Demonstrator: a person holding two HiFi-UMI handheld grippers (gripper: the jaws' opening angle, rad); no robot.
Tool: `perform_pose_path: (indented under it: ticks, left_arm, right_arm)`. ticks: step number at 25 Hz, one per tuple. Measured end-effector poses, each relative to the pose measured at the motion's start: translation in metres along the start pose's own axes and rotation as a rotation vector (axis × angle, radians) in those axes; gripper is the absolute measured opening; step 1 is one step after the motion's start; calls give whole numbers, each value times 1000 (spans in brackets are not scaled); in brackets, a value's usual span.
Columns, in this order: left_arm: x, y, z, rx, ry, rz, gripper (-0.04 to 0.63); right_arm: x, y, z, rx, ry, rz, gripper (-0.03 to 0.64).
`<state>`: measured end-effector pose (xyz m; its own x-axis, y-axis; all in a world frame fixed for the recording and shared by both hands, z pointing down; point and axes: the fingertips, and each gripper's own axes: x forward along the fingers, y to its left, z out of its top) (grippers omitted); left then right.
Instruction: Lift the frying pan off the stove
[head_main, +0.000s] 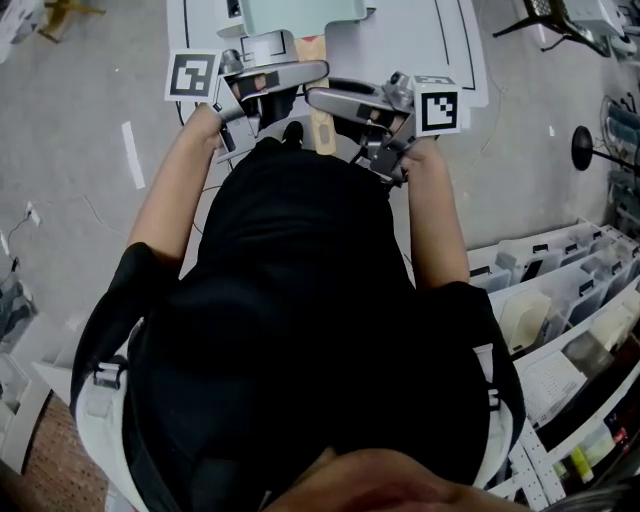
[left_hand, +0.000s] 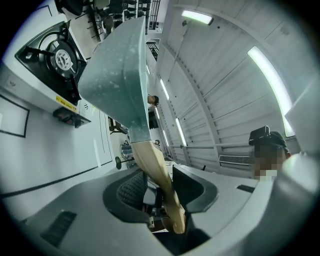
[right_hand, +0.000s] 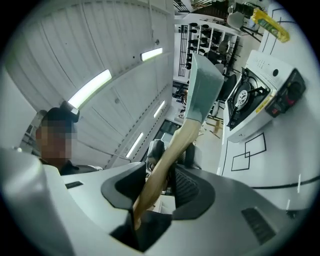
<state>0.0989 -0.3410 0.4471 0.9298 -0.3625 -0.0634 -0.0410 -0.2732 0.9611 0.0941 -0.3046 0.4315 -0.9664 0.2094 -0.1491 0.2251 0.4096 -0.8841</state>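
The pale green frying pan (head_main: 300, 14) hangs in the air at the top of the head view, its wooden handle (head_main: 322, 128) pointing back toward the person. My left gripper (head_main: 262, 88) and right gripper (head_main: 352, 102) are both shut on that handle from opposite sides. In the left gripper view the pan (left_hand: 117, 75) stands tilted, clear of the stove burner (left_hand: 60, 57), and the handle (left_hand: 155, 167) runs down between my left gripper (left_hand: 161, 192) fingers. The right gripper view shows the pan (right_hand: 202, 87) beside the stove (right_hand: 250, 97), with the handle (right_hand: 167, 157) clamped in my right gripper (right_hand: 160, 181).
The white table (head_main: 440, 45) carries black outlined squares. Shelves with storage bins (head_main: 560, 300) stand at the right, and a black round stand base (head_main: 585, 145) sits on the floor. A yellow object (right_hand: 270, 22) lies beyond the stove.
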Motion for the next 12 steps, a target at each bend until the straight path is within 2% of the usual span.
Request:
perform_pose_path:
  ticks: [2, 7, 12]
  left_arm:
    - [14, -5, -22, -6, 3, -2, 160]
    - [17, 4, -30, -35, 20, 16, 160]
    - [40, -2, -109, -51, 17, 33, 161]
  right_arm:
    - [-17, 11, -17, 2, -3, -2, 167]
    - [-22, 6, -25, 74, -28, -14, 170]
    - [-60, 33, -92, 23, 9, -2, 178]
